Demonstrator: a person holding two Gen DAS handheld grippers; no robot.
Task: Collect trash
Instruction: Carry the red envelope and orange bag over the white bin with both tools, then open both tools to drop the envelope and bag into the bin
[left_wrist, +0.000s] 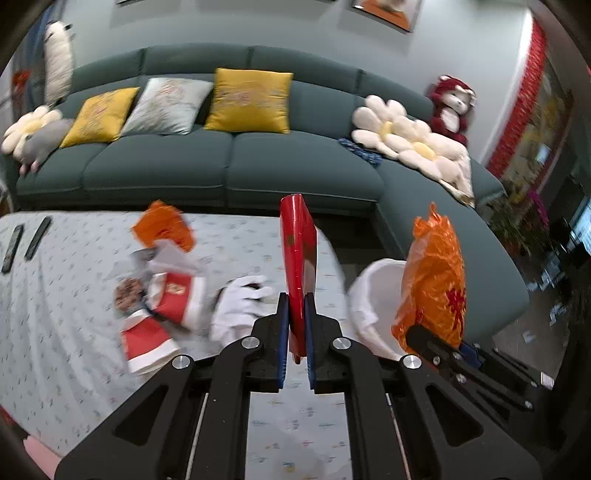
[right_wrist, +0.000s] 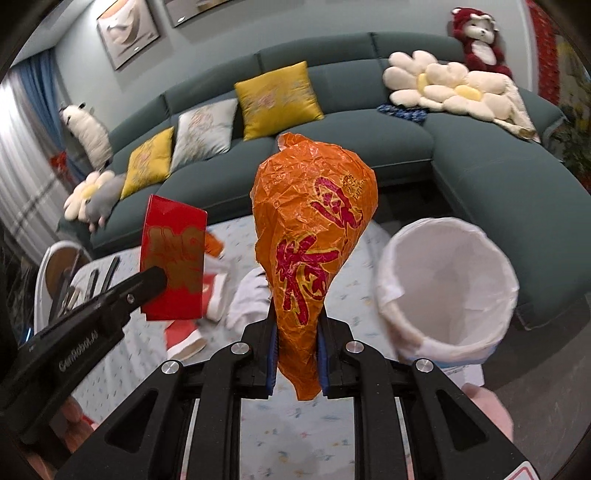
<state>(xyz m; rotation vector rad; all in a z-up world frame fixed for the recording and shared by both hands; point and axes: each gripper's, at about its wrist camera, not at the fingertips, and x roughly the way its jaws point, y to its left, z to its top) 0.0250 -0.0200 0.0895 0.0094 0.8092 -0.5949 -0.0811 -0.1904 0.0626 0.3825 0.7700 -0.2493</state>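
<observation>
The left gripper (left_wrist: 295, 328) is clamped on a red envelope (left_wrist: 300, 258), which is held edge-on and upright between the blue pads (left_wrist: 283, 332). The right gripper (right_wrist: 297, 350) is clamped on the lower end of an orange bag (right_wrist: 314, 236), crumpled and printed with red characters; the bag stands up out of the jaws.

Everything else is placed against the bin (right_wrist: 448, 284), a round pail lined with a white bag. In the right wrist view the bin is seen just right of the orange bag, at the table's (right_wrist: 306, 424) right edge, with its mouth turned toward the camera. The red envelope is held well to the bin's left, above the table. Farther left of the bin, on the patterned cloth, more trash is scattered: red-and-white paper cups (left_wrist: 173, 295), a second orange wrapper (left_wrist: 164, 225), a white crumpled item (left_wrist: 242, 306) that may be tissue or cloth, though blur prevents certainty. Two dark remotes (left_wrist: 26, 243) are laid at the cloth's far left. Beyond the bin a teal sofa (left_wrist: 229, 166) is seen, with yellow and grey cushions (left_wrist: 249, 99) and flower-shaped pillows (left_wrist: 406, 136).
</observation>
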